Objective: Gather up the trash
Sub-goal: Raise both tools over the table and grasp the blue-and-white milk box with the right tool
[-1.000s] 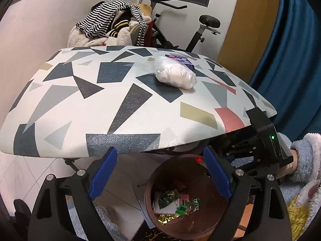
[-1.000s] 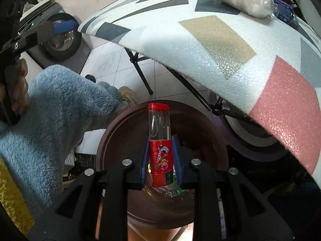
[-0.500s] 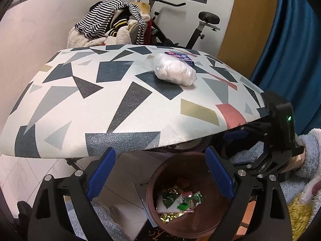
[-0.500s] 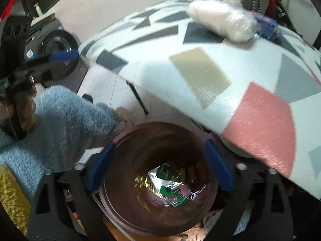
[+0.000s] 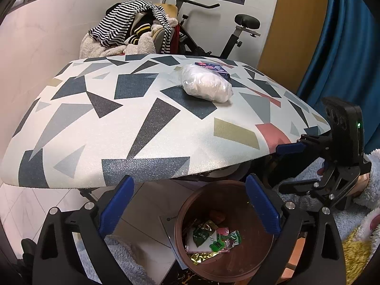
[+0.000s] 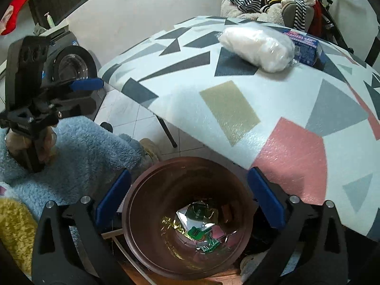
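Observation:
A brown round bin [image 5: 228, 268] stands on the floor under the table edge, with green and gold wrappers [image 5: 209, 239] inside; it also shows in the right wrist view [image 6: 147, 242]. My left gripper [image 5: 187, 206] is open and empty above the bin's left rim. My right gripper [image 6: 187, 204] is open and empty right over the bin. A clear bag of white stuff [image 5: 206, 86] lies on the patterned table [image 5: 95, 128], with a blue packet [image 5: 213, 67] behind it. The bag [image 6: 256, 45] and packet [image 6: 304, 47] show in the right wrist view too.
An exercise bike [image 5: 237, 33] and a chair piled with striped clothes [image 5: 128, 28] stand behind the table. A blue curtain [image 5: 344, 47] hangs at the right. A washing machine [image 6: 71, 66] stands at the left. The person's fluffy blue sleeve [image 6: 90, 147] is beside the bin.
My right gripper has opened and let go of the red-capped bottle over the bin, then lifted and tilted up toward the table. My left gripper rose slightly.

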Motion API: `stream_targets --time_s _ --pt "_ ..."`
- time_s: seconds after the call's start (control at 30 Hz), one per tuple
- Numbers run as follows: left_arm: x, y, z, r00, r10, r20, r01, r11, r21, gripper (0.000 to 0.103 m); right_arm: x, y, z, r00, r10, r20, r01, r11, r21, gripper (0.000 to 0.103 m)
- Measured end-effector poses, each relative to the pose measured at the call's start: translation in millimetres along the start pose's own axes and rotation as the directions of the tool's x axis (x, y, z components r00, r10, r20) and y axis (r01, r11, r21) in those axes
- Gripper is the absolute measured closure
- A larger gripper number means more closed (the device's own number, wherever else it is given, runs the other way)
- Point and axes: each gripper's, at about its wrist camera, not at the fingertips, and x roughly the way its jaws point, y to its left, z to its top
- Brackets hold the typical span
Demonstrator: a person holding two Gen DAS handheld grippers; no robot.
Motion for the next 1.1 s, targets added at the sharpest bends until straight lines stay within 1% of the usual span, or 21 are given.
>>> stream_targets --time_s 0.13,0.27,0.5,0.67,0.73,0.8,0.9,0.93,1.0,1.03,1.1 --pt "0 2 3 1.000 -0.010 0.000 0.010 1.000 -0.002 0.006 -10 -3 5 1.000 -0.023 0.013 0.023 1.000 -0.015 0.006" --pt "0 1 6 1.000 -0.006 -0.005 0.006 1.000 0.001 0.006 -18 -10 9 0.998 -0.054 0.025 0.055 0.998 -0.016 0.006" --pt "5 -1 18 1.000 0.021 0.000 -0.021 1.000 0.017 0.006 -28 -34 16 0.995 -0.088 0.036 0.087 0.996 0.029 0.006" --pt "9 -2 42 0.999 0.034 0.036 -0.035 0.999 0.036 0.006 -33 -48 26 0.988 -0.149 0.045 0.148 0.989 0.023 0.006" --pt "12 -2 54 0.998 0.034 0.045 -0.036 0.998 0.044 0.006 -33 -55 31 0.987 -0.152 0.043 0.151 0.988 0.028 0.006" --pt "15 -3 63 0.998 0.038 0.043 -0.040 0.998 0.052 0.006 -34 -64 35 0.988 -0.149 0.046 0.147 0.988 0.042 0.006" --pt "22 -2 80 1.000 0.014 0.028 -0.015 0.999 0.047 0.006 -34 -79 46 0.986 -0.160 0.040 0.157 0.986 0.058 0.006" --pt "25 -1 87 1.000 0.008 0.025 -0.009 0.999 0.042 0.006 -33 -87 54 0.987 -0.161 0.027 0.160 0.986 0.052 0.006" --pt "30 0 97 1.000 0.010 0.017 -0.010 0.999 0.040 0.006 -33 -92 62 0.981 -0.193 0.026 0.192 0.981 0.032 0.006" --pt "32 1 101 1.000 0.010 0.012 -0.010 0.999 0.039 0.006 -32 -96 70 0.974 -0.226 0.029 0.225 0.974 0.013 0.006" --pt "38 3 109 1.000 0.020 0.005 -0.020 0.999 0.034 0.006 -32 -107 83 0.965 -0.260 0.039 0.260 0.965 0.004 0.006"
